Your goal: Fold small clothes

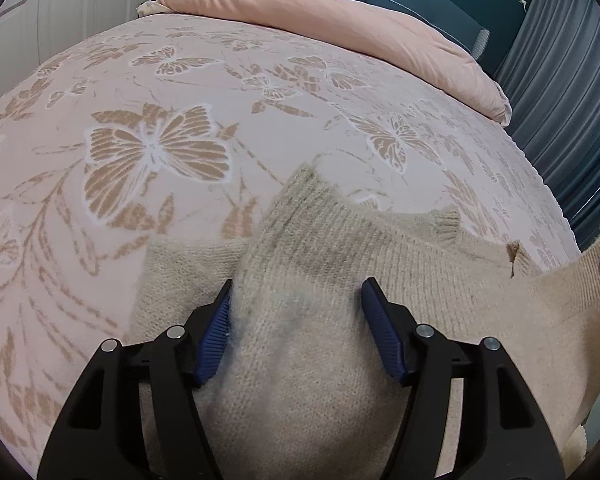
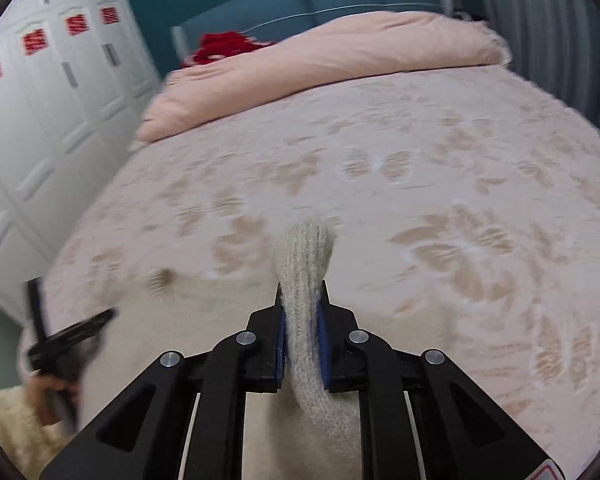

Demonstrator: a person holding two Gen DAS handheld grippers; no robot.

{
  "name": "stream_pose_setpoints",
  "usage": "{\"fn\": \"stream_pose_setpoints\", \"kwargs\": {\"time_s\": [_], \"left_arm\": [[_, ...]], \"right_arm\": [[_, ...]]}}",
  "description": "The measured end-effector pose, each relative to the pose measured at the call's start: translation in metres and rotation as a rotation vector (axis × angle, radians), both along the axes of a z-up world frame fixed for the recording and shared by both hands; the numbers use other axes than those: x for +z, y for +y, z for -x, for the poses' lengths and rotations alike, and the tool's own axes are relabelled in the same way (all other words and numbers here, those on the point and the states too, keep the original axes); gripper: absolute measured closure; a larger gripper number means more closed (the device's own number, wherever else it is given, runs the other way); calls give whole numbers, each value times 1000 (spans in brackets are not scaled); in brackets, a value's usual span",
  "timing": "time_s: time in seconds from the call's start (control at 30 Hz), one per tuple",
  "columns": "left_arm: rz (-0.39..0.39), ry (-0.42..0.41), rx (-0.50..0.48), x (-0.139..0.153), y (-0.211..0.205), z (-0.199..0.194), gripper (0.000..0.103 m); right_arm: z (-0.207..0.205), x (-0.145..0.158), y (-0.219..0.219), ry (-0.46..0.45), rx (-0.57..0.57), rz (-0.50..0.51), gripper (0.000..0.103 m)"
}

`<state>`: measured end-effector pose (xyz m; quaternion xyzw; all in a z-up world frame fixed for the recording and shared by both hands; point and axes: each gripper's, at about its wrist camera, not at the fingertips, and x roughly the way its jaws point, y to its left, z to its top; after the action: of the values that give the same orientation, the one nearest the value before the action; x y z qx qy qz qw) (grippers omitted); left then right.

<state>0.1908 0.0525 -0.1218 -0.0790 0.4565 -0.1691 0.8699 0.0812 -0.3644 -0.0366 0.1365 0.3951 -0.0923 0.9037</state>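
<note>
Both grippers work over a cream knitted sweater [image 1: 380, 248] that lies on a bed covered with a pink bedspread [image 1: 180, 92] patterned with tan and white butterflies. Seen from its own wrist camera, the left gripper [image 1: 296, 304] has its jaws spread wide, the blue ribbed pads [image 1: 216, 332] standing on either side of a raised fold of the knit; the left pad touches the wool at its edge, while the right pad sits just clear of it, so nothing is clamped. A ribbed cuff [image 1: 446, 222] pokes up beyond the fold, and the rest of the garment runs off toward the right edge of that view. The right gripper [image 2: 303, 300] is closed tight on a bunched strip of the same sweater [image 2: 306, 264], whose ribbed end sticks up past the fingertips while the remainder hangs down between the black arms. This view is blurred. At its lower left the other gripper [image 2: 70, 334] appears as a dark smear, held by a hand [image 2: 48, 396] in a fluffy cream sleeve [image 2: 8, 428]. A pink folded duvet [image 2: 320, 64] lies across the head of the bed, with something red [image 2: 224, 46] behind it against a teal headboard [image 2: 300, 4]. White wardrobe doors [image 2: 40, 120] stand to the left, grey curtains [image 1: 560, 92] to the right.
</note>
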Motion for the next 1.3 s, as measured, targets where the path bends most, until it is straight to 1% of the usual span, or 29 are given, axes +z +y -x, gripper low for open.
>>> {"fn": "stream_pose_setpoints", "kwargs": {"time_s": [0.03,0.07,0.1,0.13,0.17,0.2,0.27,0.3,0.37,0.4,0.43,0.47,0.5,0.53,0.57,0.63,0.67,0.7,0.73,0.77,0.83,0.87,0.9,0.97,1.0,1.03,1.1,1.2,1.3], "left_arm": [[-3,-1,0,0,0,0,42],[-4,-2,0,0,0,0,42],[-4,-2,0,0,0,0,42],[-5,-1,0,0,0,0,42],[-5,-4,0,0,0,1,42],[-5,-4,-1,0,0,0,42],[1,-4,-1,0,0,1,42],[6,-7,-1,0,0,1,41],[18,-12,1,0,1,2,41],[20,-14,3,1,2,2,41],[18,-14,4,1,1,2,41],[15,-14,5,2,1,2,41],[13,-15,9,4,1,3,41],[14,-15,14,5,3,3,41],[21,-13,24,6,5,3,41],[55,-3,62,10,14,3,41],[73,11,85,13,19,3,41],[91,27,116,18,24,4,41],[133,38,141,26,31,7,40],[185,40,151,34,36,13,36],[273,33,149,50,41,26,22],[286,34,143,57,39,33,10],[290,41,124,61,35,38,8],[285,85,58,61,19,45,8],[277,122,25,58,11,48,8],[271,156,-7,54,3,51,8],[233,202,-50,42,-12,57,8],[112,198,-44,23,-25,56,8],[48,166,-22,21,-32,52,8]], "right_arm": [[-11,-26,-23,106,-77,15,91],[-19,-56,-43,233,-129,-27,91],[-19,-74,-56,267,-140,-106,91],[-12,-68,-59,204,-159,-130,91],[-5,-56,-56,159,-176,-134,88],[3,-44,-51,131,-193,-127,81],[27,-17,-31,52,-220,-101,80],[38,-7,-19,30,-218,-104,80],[53,2,9,-17,-147,-175,80],[56,1,23,-17,-96,-202,80],[52,-6,38,17,-32,-225,80],[45,-18,48,64,26,-244,88],[38,-32,52,106,49,-228,94],[34,-48,49,146,34,-189,97],[32,-63,34,171,-9,-179,103],[36,-76,5,139,-62,-321,103],[38,-71,-3,140,-101,-363,103],[38,-60,-1,142,-128,-361,103],[39,-47,8,137,-128,-339,94],[37,-34,23,124,-79,-320,87],[29,-19,56,121,61,-275,85],[23,-18,73,135,116,-252,77],[14,-21,90,155,170,-250,73],[-3,-34,120,187,258,-284,75],[-12,-42,134,210,293,-297,79],[-22,-52,148,235,319,-305,80],[-43,-74,167,293,324,-290,81],[-76,-87,164,289,261,-320,87],[-104,-90,165,338,244,-298,87]]}}
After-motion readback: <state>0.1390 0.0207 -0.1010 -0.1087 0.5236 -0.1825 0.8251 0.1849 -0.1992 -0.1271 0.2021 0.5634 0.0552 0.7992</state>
